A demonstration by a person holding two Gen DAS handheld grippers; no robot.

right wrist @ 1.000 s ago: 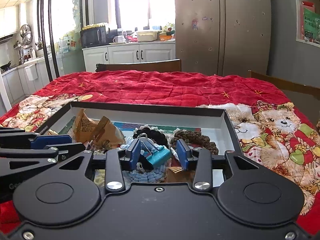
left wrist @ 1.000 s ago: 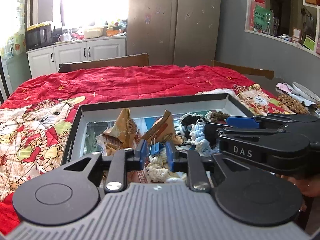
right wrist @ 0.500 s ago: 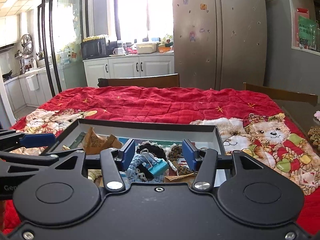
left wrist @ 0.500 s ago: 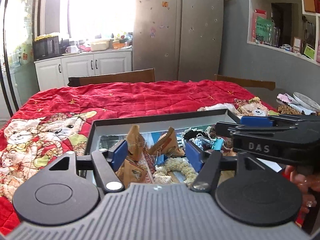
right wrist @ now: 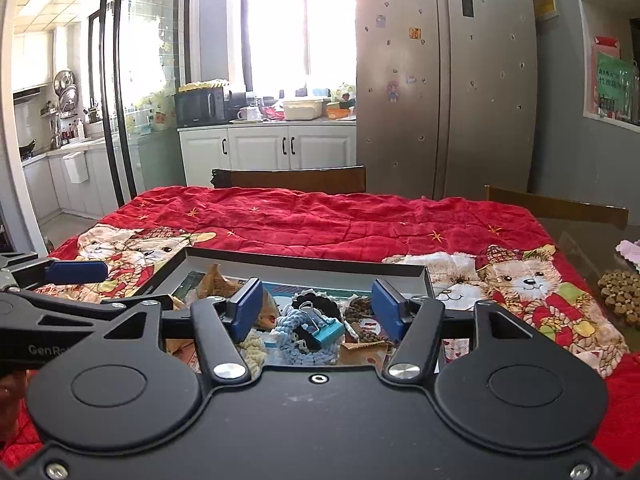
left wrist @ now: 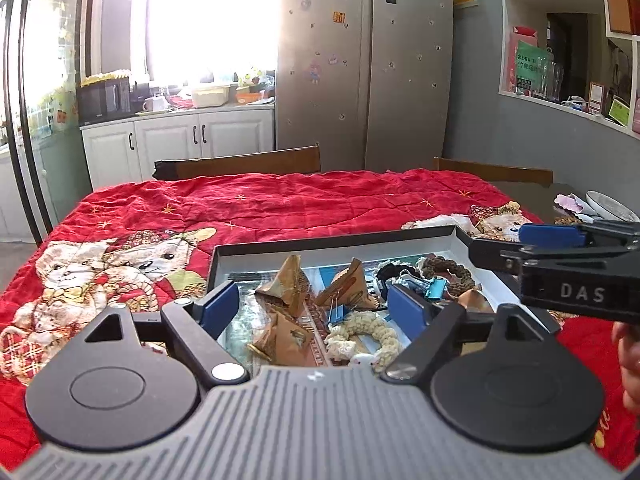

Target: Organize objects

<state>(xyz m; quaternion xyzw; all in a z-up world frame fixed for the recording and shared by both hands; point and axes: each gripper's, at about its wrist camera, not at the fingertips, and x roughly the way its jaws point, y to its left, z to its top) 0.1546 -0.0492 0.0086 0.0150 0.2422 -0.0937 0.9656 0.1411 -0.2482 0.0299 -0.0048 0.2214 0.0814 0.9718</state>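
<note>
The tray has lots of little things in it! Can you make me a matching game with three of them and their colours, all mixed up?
Things:
1. binder clip
2. woolly ring
3. folded paper packet

Colours:
A. cream
B. brown
C. teal blue

Pairs: 1-C, 2-A, 3-B. All three lie in the tray.

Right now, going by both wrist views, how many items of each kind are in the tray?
Brown paper packets: 4, one partly hidden
Braided yarn rings: 4 (cream, light blue, black, brown)
Binder clips: 2 (teal, blue)
Total: 10 that can be made out; more may lie hidden in the pile.
</note>
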